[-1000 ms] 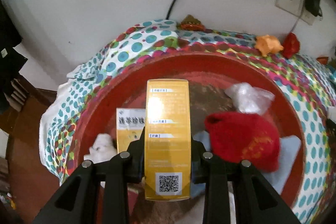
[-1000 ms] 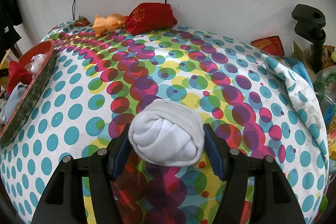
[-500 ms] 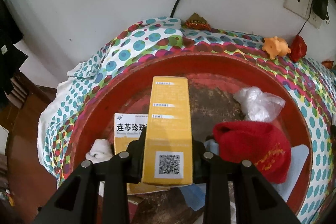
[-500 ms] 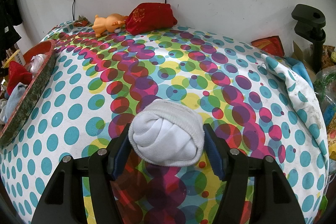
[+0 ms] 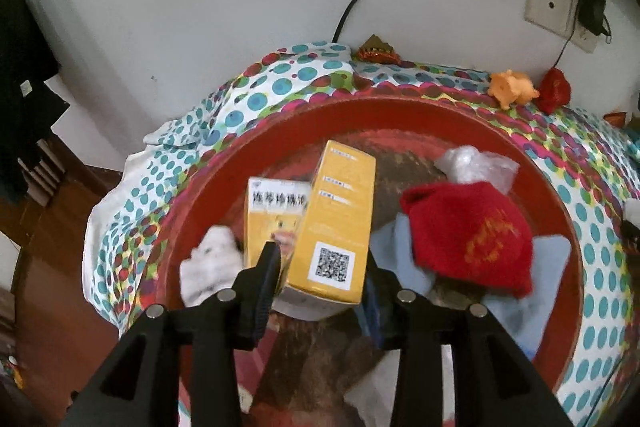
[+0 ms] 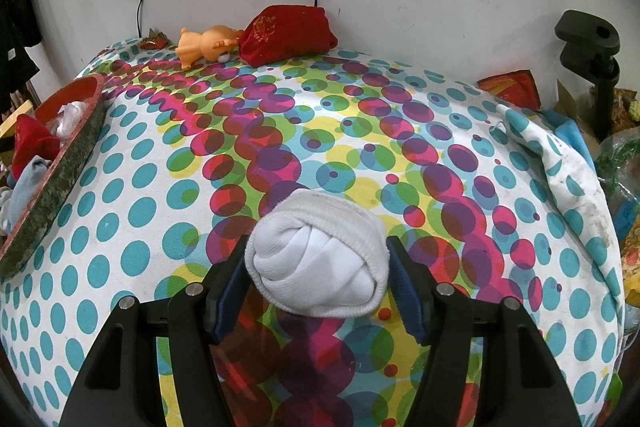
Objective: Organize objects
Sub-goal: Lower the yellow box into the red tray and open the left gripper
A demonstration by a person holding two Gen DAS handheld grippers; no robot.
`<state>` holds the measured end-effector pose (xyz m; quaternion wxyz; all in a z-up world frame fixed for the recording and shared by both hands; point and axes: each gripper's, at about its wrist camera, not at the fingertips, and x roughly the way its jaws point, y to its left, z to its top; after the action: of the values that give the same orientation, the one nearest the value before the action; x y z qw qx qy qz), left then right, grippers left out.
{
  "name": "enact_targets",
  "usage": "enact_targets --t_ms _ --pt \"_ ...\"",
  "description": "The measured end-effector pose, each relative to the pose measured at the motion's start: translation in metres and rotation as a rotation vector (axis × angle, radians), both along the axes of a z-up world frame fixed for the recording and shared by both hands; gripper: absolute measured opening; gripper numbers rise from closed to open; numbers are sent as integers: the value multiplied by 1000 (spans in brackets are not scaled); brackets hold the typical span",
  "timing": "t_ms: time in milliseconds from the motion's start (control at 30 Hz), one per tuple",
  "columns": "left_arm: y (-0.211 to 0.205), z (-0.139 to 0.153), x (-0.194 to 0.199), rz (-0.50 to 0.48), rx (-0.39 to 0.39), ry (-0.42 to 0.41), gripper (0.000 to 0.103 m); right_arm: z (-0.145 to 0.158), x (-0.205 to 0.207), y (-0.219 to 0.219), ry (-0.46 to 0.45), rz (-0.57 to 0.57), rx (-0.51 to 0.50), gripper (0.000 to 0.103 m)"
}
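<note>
The left tongs (image 5: 320,275) are opening off the light, stiff yellow box (image 5: 334,227) (best held by its flat sides), while the right tongs (image 6: 318,267) squeeze the soft rolled sock (image 6: 318,259).

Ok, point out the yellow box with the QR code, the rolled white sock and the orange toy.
yellow box (image 5: 340,223), left wrist view, printed face.
rolled white sock (image 6: 318,253), right wrist view, middle.
orange toy (image 6: 204,45), right wrist view, body.

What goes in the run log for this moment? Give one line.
left gripper: opening, yellow box between jaws, over red tray | right gripper: shut on white sock ball
</note>
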<state>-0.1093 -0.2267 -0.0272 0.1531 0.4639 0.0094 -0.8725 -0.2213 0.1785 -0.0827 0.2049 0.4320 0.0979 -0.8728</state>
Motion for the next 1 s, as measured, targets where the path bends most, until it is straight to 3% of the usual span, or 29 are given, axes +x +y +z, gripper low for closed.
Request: enact_targets --t_ms 167,267,400,533,633,1000 --pt "23 10 30 -51 -127 81 39 0 0 0 -1 0 -2 62" --pt "27 14 40 -63 -157 110 39 1 -1 2 1 0 2 62" --pt "20 10 44 -47 -154 93 43 1 0 -1 1 0 2 62" --pt "11 7 55 -34 -91 94 45 0 0 -1 1 0 2 62" --pt "12 4 63 -40 -91 96 52 0 -1 1 1 0 2 62" --pt "12 -4 93 -6 -17 129 55 1 -2 0 1 2 4 62"
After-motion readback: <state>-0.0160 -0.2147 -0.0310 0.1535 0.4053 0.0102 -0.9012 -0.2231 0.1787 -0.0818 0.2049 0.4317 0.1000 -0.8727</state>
